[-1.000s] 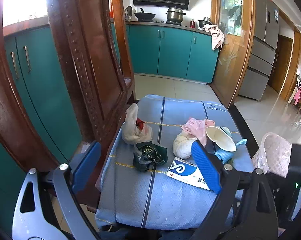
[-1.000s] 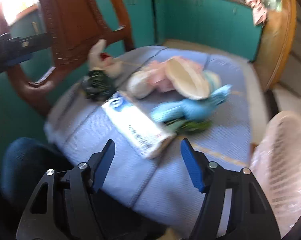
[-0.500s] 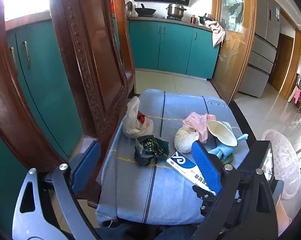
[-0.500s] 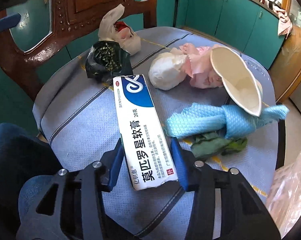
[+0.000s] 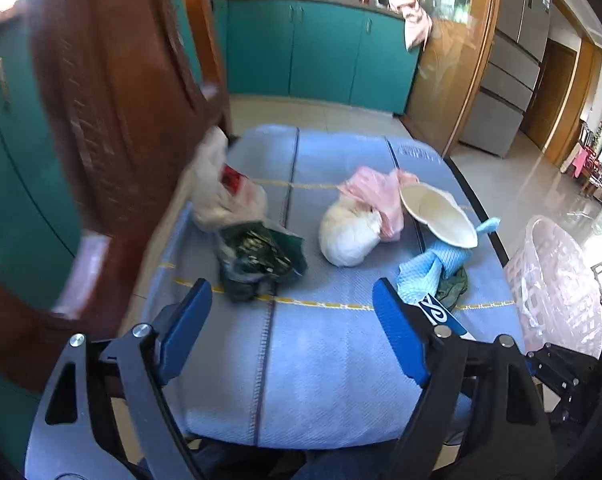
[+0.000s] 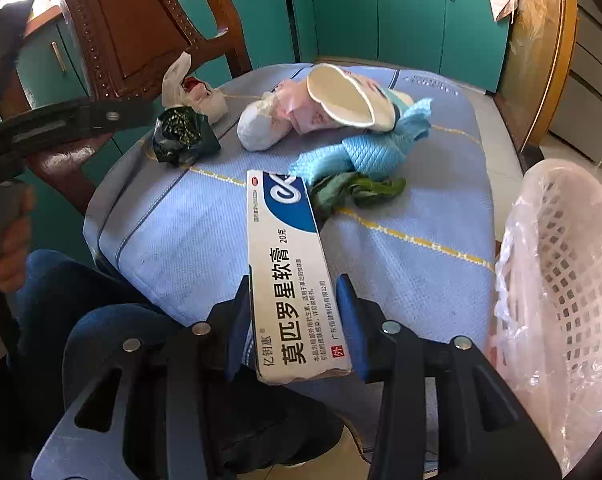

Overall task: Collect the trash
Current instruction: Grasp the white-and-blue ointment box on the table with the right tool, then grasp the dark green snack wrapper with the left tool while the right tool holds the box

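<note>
My right gripper (image 6: 295, 300) is shut on a white and blue ointment box (image 6: 289, 264) and holds it lifted above the blue cushion (image 6: 181, 240); the box's tip shows in the left wrist view (image 5: 435, 308). My left gripper (image 5: 291, 312) is open and empty over the cushion's near part (image 5: 321, 360). On the cushion lie a dark green bag (image 5: 257, 256), a white bag with red inside (image 5: 221, 200), a white wad (image 5: 349, 236), pink plastic (image 5: 373, 192), a paper cup (image 5: 437, 216), a blue cloth (image 5: 433, 264) and green scraps (image 6: 357, 190).
A pink mesh basket lined with plastic (image 6: 561, 280) stands at the right, beside the cushion. A carved wooden chair back (image 5: 113, 100) rises at the left. Teal cabinets (image 5: 321, 52) and a tiled floor lie beyond. The person's legs in jeans (image 6: 81, 320) are below.
My right gripper closed on the ointment box and lifted it off the cushion toward me. My left gripper moved forward and lower over the cushion, staying open.
</note>
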Tool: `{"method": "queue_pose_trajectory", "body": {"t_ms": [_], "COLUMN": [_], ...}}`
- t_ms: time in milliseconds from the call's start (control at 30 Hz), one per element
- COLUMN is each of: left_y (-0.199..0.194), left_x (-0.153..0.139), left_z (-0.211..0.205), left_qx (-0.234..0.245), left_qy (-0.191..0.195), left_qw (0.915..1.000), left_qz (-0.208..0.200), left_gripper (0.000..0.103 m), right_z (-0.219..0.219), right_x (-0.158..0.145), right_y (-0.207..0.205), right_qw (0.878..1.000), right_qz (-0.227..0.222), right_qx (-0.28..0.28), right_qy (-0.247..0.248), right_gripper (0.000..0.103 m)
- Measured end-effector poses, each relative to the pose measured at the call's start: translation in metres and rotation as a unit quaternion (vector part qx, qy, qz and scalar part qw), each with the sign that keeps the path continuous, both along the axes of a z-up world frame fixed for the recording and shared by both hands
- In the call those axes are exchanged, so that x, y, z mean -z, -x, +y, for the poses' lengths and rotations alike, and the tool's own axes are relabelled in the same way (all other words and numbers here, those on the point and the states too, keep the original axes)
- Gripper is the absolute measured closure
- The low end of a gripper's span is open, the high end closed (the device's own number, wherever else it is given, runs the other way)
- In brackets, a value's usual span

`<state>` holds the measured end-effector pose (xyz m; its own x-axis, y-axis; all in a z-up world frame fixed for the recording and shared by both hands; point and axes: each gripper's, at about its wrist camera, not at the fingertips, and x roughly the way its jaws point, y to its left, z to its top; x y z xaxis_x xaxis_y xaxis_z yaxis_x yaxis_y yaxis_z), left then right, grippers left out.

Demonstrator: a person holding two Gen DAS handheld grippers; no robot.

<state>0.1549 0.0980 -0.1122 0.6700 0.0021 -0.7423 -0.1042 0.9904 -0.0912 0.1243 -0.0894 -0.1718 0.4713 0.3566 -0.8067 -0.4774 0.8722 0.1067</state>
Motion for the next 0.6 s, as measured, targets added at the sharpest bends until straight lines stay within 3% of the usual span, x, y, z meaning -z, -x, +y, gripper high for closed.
{"method": "queue_pose_trajectory", "body": {"t_ms": [267,367,467,533,600], "left_y": [-0.019,-0.035,-0.05,-0.057,-0.061], "left_x": [0.018,0.024,0.03,0.036,0.045], "left_z": [0.018,0.021,0.017,0.016,0.017], "left_qx": [-0.022,-0.025,-0.029,-0.033,-0.027], "left_qy": [0.019,0.019,-0.002,-0.011,0.002], "left_qw": [0.9994,0.999,0.9985,0.9978,0.9967], "left_qz": [0.02,0.032,0.045,0.057,0.076], "left_gripper": [0.021,0.032,0.035,0.044,0.072], "right_z": [0.016,0.018,0.015,0.012,0.011], "right_x": [0.011,0.011,0.011,0.01,0.009], "right_y": [-0.01,-0.011,-0.01,-0.009,-0.008], "right_qw": [1.0,1.0,1.0,1.0,1.0], "right_qz": [0.0,-0.002,-0.002,-0.002,-0.002], "right_qx": [-0.006,-0.007,-0.005,-0.002,-0.001], "right_qy": [-0.001,-0.003,-0.008,-0.01,-0.012], "right_gripper": [0.06,0.06,0.06,0.06,0.06]}}
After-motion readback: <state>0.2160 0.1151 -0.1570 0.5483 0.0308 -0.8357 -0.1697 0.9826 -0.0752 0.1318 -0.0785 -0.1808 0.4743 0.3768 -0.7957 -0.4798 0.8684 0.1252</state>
